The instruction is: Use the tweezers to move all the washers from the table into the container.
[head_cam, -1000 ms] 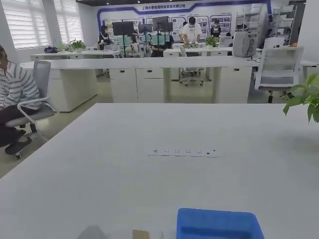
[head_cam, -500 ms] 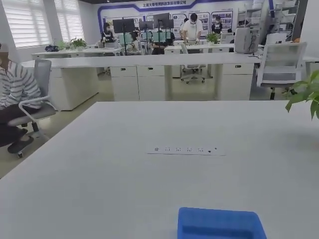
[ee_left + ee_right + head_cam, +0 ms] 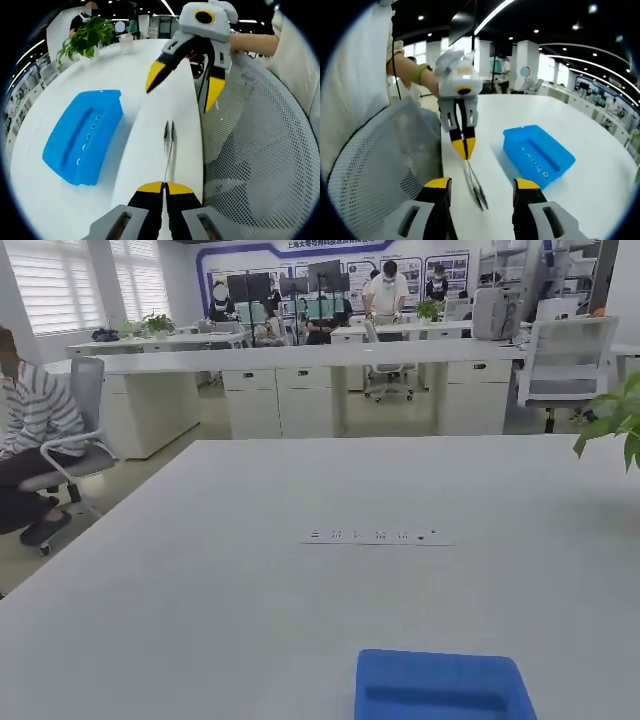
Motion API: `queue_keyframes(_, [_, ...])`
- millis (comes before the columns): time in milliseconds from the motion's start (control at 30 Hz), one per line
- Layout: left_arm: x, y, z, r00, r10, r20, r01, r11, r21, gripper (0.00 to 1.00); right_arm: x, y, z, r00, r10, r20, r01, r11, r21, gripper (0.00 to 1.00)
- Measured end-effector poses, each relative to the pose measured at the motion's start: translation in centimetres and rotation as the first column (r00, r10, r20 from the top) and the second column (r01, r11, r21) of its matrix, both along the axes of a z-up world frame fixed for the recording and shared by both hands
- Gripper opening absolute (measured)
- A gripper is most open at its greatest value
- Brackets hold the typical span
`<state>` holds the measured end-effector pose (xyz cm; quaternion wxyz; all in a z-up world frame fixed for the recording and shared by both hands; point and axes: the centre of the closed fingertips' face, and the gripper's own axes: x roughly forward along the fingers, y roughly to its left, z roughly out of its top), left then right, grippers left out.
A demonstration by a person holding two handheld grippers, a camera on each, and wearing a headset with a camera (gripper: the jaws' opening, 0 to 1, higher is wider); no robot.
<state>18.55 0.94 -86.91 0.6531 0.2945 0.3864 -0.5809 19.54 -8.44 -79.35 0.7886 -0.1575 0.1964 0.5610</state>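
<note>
Tips head camera slightly down since 0.5 s ago. Shows small rings, likely washers (image 3: 87, 137), lined inside blue container (image 3: 60, 155). Clamps tweezers (image 3: 168, 145) by tail in left gripper (image 3: 164, 187), tips forward for reach; leaves right gripper (image 3: 482, 184) spread, empty.

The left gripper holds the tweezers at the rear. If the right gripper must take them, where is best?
Probably mid-length on the tweezers, ahead of the left gripper. Their two thin arms lie side by side with free tips, so the open right gripper should come in crosswise, one jaw on each arm's outer face.
</note>
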Motion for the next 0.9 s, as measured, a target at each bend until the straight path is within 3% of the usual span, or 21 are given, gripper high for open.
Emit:
queue_keyframes(67, [0.1, 0.0, -0.4, 1.0, -0.024, 0.017, 0.023, 0.999, 0.035, 0.0, 1.4, -2.2, 1.6, 0.994, -0.112, 0.007, 0.111, 0.993, 0.043, 0.53])
queue_keyframes(100, [0.0, 0.0, -0.5, 0.999, -0.031, 0.012, 0.03, 0.998, 0.052, 0.0, 1.7, -2.5, 2.2, 0.992, -0.125, 0.026, 0.123, 0.991, 0.059, 0.55])
queue_keyframes(133, [-0.1, 0.0, -0.8, 0.999, -0.035, 0.007, 0.035, 0.997, 0.072, 0.0, 2.3, -3.5, 3.4, 0.986, -0.148, 0.078, 0.143, 0.987, 0.074, 0.59])
queue_keyframes(200, [-0.2, 0.0, -1.1, 0.999, -0.047, 0.012, 0.046, 0.994, 0.099, 0.0, 3.0, -5.2, 4.9, 0.968, -0.224, 0.113, 0.211, 0.971, 0.11, 0.64])
queue_keyframes(267, [-0.5, -0.1, -1.3, 0.998, -0.058, 0.006, 0.056, 0.992, 0.116, 0.0, 3.5, -6.4, 6.3, 0.948, -0.297, 0.115, 0.273, 0.944, 0.188, 0.71])
queue_keyframes(300, [-0.4, -0.1, -1.1, 0.998, -0.06, 0.01, 0.058, 0.992, 0.109, 0.0, 3.8, -7.1, 6.7, 0.932, -0.345, 0.111, 0.313, 0.92, 0.236, 0.75])
queue_keyframes(367, [-0.5, -0.2, -1.1, 1.0, -0.021, -0.016, 0.023, 0.995, 0.093, 0.0, 3.9, -7.5, 7.0, 0.914, -0.393, 0.1, 0.351, 0.891, 0.286, 0.82])
queue_keyframes(467, [-0.4, 0.1, -1.1, 1.0, 0.009, -0.021, -0.007, 0.997, 0.077, 0.0, 4.1, -7.6, 7.1, 0.894, -0.439, 0.085, 0.388, 0.856, 0.34, 0.85])
queue_keyframes(500, [-0.3, 0.2, -1.1, 1.0, 0.025, -0.016, -0.024, 0.997, 0.076, 0.0, 4.2, -7.5, 7.0, 0.891, -0.446, 0.081, 0.396, 0.852, 0.342, 0.85])
queue_keyframes(533, [-0.1, 0.6, -1.0, 0.998, 0.061, -0.006, -0.061, 0.996, 0.067, 0.0, 4.2, -7.5, 6.7, 0.895, -0.436, 0.095, 0.392, 0.87, 0.3, 0.85])
queue_keyframes(600, [-0.7, 0.9, -0.6, 0.989, 0.135, -0.067, -0.134, 0.991, 0.015, 0.0, 4.6, -8.1, 6.5, 0.881, -0.444, 0.165, 0.397, 0.882, 0.253, 0.81])
queue_keyframes(633, [-0.6, 1.1, -0.2, 0.981, 0.177, -0.074, -0.179, 0.984, -0.017, 0.0, 4.6, -8.2, 6.3, 0.881, -0.448, 0.151, 0.404, 0.88, 0.251, 0.8])
queue_keyframes(700, [0.0, 1.7, 1.5, 0.95, 0.302, -0.083, -0.311, 0.943, -0.119, 0.05, 4.8, -8.7, 6.0, 0.871, -0.477, 0.122, 0.437, 0.863, 0.255, 0.79])
queue_keyframes(767, [0.8, 2.6, 3.7, 0.898, 0.431, -0.089, -0.439, 0.863, -0.249, 0.14, 5.2, -9.4, 6.4, 0.853, -0.51, 0.112, 0.464, 0.839, 0.285, 0.8])
queue_keyframes(800, [1.4, 3.4, 5.0, 0.852, 0.517, -0.084, -0.514, 0.794, -0.325, 0.21, 5.4, -9.7, 6.6, 0.845, -0.524, 0.102, 0.476, 0.827, 0.301, 0.81])
queue_keyframes(867, [2.2, 4.9, 6.7, 0.773, 0.629, -0.08, -0.601, 0.687, -0.408, 0.4, 5.6, -10.0, 6.6, 0.838, -0.538, 0.089, 0.489, 0.815, 0.311, 0.83])
queue_keyframes(900, [2.4, 6.0, 7.5, 0.731, 0.68, -0.057, -0.631, 0.641, -0.436, 0.46, 5.6, -10.0, 6.6, 0.836, -0.542, 0.086, 0.494, 0.811, 0.314, 0.83])
